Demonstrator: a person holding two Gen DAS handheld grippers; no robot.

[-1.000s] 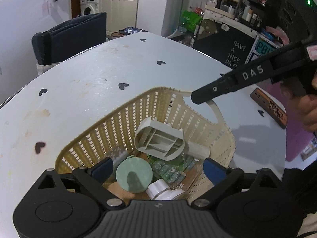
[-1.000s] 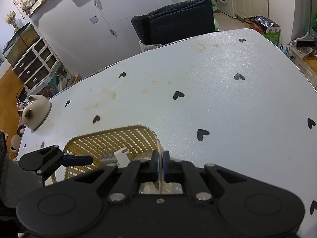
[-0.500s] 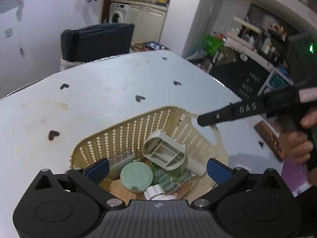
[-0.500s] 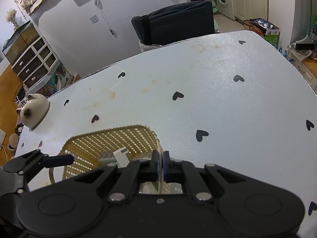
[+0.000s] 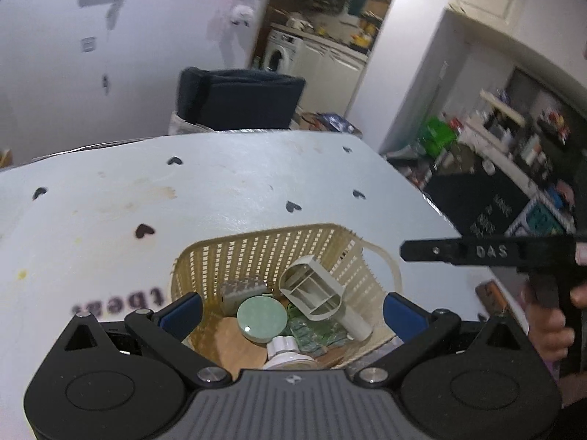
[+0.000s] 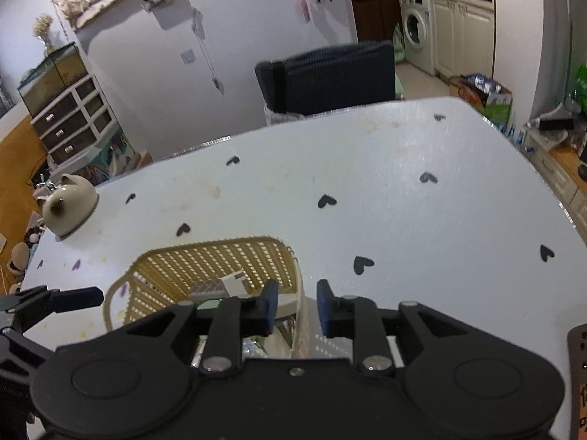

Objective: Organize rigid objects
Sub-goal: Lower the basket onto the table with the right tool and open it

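Note:
A cream woven plastic basket (image 5: pixel 256 253) sits on the white table. It holds a grey ribbed plastic frame (image 5: pixel 312 289), a round green lid (image 5: pixel 261 317), a white bottle cap (image 5: pixel 284 348), green glassy pieces and a grey block. My left gripper (image 5: pixel 291 310) is open and empty, fingers on either side above the basket. My right gripper (image 6: pixel 293 306) is open a little and empty, straddling the basket's right rim (image 6: pixel 299 300). It also shows in the left wrist view (image 5: pixel 407 251) beside the basket's handle loop.
The table (image 6: pixel 403 201) has black heart marks. A cat-shaped ceramic jar (image 6: pixel 69 205) stands at its far left edge. A brown plaque (image 6: pixel 578 366) lies at the right. A dark chair (image 6: pixel 330 77) stands behind the table.
My right gripper has opened from shut on the basket's rim and let it go. Both grippers have lifted and tilted up, so more of the room shows.

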